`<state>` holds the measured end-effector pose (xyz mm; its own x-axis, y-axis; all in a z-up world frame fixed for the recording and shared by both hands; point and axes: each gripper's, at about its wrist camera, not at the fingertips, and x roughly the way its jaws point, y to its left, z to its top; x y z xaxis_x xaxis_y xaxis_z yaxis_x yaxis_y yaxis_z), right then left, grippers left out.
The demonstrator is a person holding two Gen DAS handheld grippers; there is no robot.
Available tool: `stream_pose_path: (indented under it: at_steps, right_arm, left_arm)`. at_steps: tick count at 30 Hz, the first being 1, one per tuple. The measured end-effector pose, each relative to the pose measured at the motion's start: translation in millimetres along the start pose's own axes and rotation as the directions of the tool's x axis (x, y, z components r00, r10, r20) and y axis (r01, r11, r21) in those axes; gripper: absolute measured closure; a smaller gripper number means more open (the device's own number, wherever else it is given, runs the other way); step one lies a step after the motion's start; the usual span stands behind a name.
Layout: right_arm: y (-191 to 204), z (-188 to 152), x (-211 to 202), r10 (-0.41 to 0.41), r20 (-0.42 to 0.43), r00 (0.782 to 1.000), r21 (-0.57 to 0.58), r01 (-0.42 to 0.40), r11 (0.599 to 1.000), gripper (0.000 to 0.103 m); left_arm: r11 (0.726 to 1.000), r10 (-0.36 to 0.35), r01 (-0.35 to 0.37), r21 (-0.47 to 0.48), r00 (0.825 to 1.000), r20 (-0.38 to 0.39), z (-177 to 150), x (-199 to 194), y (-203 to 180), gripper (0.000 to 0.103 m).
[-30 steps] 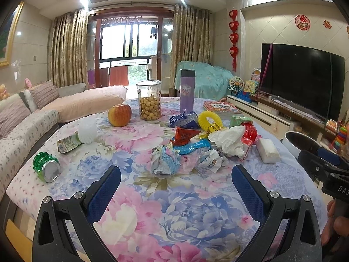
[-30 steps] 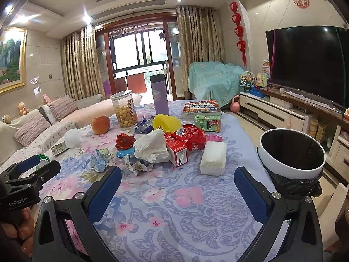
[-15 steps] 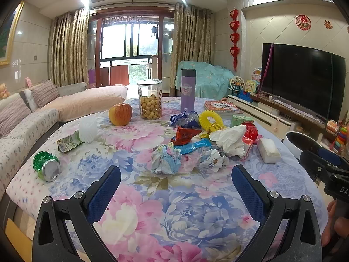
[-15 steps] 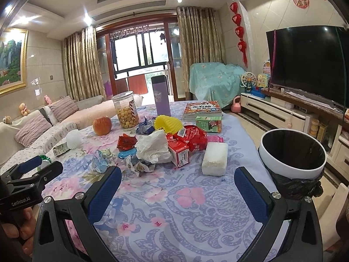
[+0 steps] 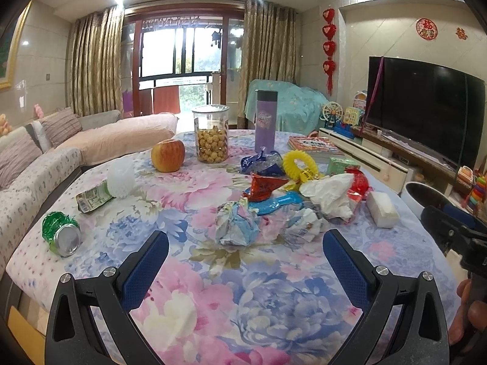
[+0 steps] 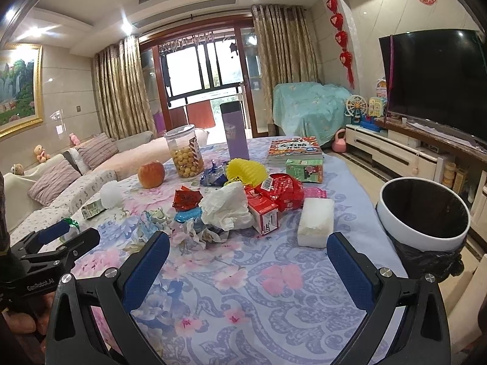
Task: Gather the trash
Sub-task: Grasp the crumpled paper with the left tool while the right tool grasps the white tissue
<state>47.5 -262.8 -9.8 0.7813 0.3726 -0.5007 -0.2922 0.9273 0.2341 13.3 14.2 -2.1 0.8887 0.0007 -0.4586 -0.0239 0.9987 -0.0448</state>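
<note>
Taking the glass jar (image 5: 212,133) of yellow balls as the landmark: far to its left and nearer the camera, a crushed green can (image 5: 61,233) lies on its side on the floral tablecloth (image 5: 243,298). Closer to the jar lies a small green-labelled carton (image 5: 93,196), its print too small to read, touching a white foam net (image 5: 121,179). An apple (image 5: 168,155) sits just left of the jar.

The left gripper (image 5: 245,257) hovers low over the cloth, jaws spread wide with nothing between them; in the right wrist view its body carries the lettering "GenRobot.AI".

Right of the jar stands a purple flask (image 5: 265,120). In front of that lies the trash heap: blue wrapper (image 5: 261,164), yellow ring (image 5: 299,164), red wrapper (image 5: 264,186), crumpled paper ball (image 5: 237,223), white tissue (image 6: 226,208), a red carton (image 6: 264,215) with unreadable writing, and a white block (image 6: 315,220).

Further right, a colourful book (image 6: 295,149) has a green box (image 6: 305,170) before it. The right gripper (image 6: 248,258) is likewise released and empty. Rightmost, off the table edge, stands the white bin (image 6: 423,213) with a black liner.
</note>
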Motion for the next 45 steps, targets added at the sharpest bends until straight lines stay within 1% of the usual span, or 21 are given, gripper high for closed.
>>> stream_pose_path:
  at_steps: [6, 9, 11, 13, 16, 20, 24, 26, 27, 28, 29, 30, 31, 32, 34, 36, 39, 45]
  right_arm:
    - [-2, 6, 24, 0.024, -0.043, 0.999, 0.029, -0.023, 0.999, 0.000]
    - [-2, 6, 40, 0.037, -0.075, 0.996, 0.040, -0.034, 0.999, 0.002]
    - [-1, 6, 52, 0.045, -0.103, 0.994, 0.042, -0.041, 0.998, 0.009]
    - [-1, 6, 64, 0.061, -0.132, 0.989, 0.052, -0.055, 0.997, 0.021]
    - [0, 8, 83, 0.082, -0.168, 0.982, 0.071, -0.071, 0.995, 0.032]
    - [0, 10, 107, 0.114, -0.206, 0.972, 0.101, -0.094, 0.990, 0.034]
    - [4, 12, 126, 0.144, -0.233, 0.962, 0.120, -0.119, 0.986, 0.041]
    - [6, 14, 134, 0.158, -0.244, 0.957, 0.126, -0.130, 0.983, 0.045]
    - [7, 13, 138, 0.165, -0.251, 0.954, 0.129, -0.136, 0.982, 0.050]
    - [7, 13, 142, 0.169, -0.257, 0.951, 0.131, -0.139, 0.982, 0.059]
    - [7, 12, 145, 0.170, -0.267, 0.948, 0.134, -0.138, 0.981, 0.066]
    - [6, 11, 149, 0.174, -0.279, 0.944, 0.143, -0.138, 0.980, 0.075]
    - [6, 10, 150, 0.171, -0.286, 0.943, 0.144, -0.135, 0.980, 0.078]
    - [5, 9, 151, 0.172, -0.286, 0.943, 0.142, -0.136, 0.981, 0.079]
    - [4, 8, 147, 0.176, -0.278, 0.944, 0.139, -0.142, 0.980, 0.083]
    - [3, 8, 143, 0.182, -0.272, 0.945, 0.145, -0.147, 0.978, 0.086]
    - [1, 9, 134, 0.199, -0.256, 0.946, 0.159, -0.161, 0.974, 0.087]
    - [-4, 12, 110, 0.214, -0.220, 0.952, 0.164, -0.180, 0.970, 0.087]
  left_arm:
    - [1.000, 0.008, -0.008, -0.001, 0.999, -0.050, 7, 33, 6, 0.002]
    - [1.000, 0.009, -0.009, -0.006, 0.996, -0.086, 9, 51, 10, 0.006]
    - [1.000, 0.008, -0.009, -0.015, 0.994, -0.107, 11, 63, 13, 0.008]
    - [1.000, 0.006, -0.009, -0.024, 0.992, -0.127, 13, 75, 17, 0.011]
    - [0.999, 0.000, -0.005, -0.033, 0.989, -0.151, 18, 92, 22, 0.014]
    - [0.999, -0.022, 0.013, -0.051, 0.983, -0.180, 23, 112, 26, 0.015]
    - [0.998, -0.040, 0.029, -0.056, 0.979, -0.199, 27, 129, 27, 0.016]
    - [0.997, -0.052, 0.040, -0.059, 0.976, -0.213, 26, 138, 27, 0.019]
    - [0.997, -0.057, 0.045, -0.061, 0.973, -0.222, 26, 142, 27, 0.022]
    - [0.997, -0.062, 0.049, -0.064, 0.970, -0.233, 25, 146, 27, 0.028]
    - [0.996, -0.068, 0.053, -0.066, 0.967, -0.246, 24, 151, 27, 0.031]
    - [0.996, -0.077, 0.061, -0.068, 0.963, -0.258, 23, 154, 26, 0.044]
    - [0.995, -0.094, 0.077, -0.070, 0.957, -0.275, 22, 159, 26, 0.056]
    - [0.995, -0.094, 0.078, -0.068, 0.955, -0.281, 22, 161, 25, 0.058]
    - [0.996, -0.084, 0.072, -0.055, 0.960, -0.268, 22, 159, 24, 0.065]
    - [0.996, -0.081, 0.072, -0.047, 0.963, -0.258, 23, 156, 23, 0.068]
    - [0.997, -0.080, 0.073, -0.038, 0.967, -0.240, 22, 146, 19, 0.071]
    - [0.995, -0.099, 0.095, -0.030, 0.975, -0.201, 22, 117, 9, 0.073]
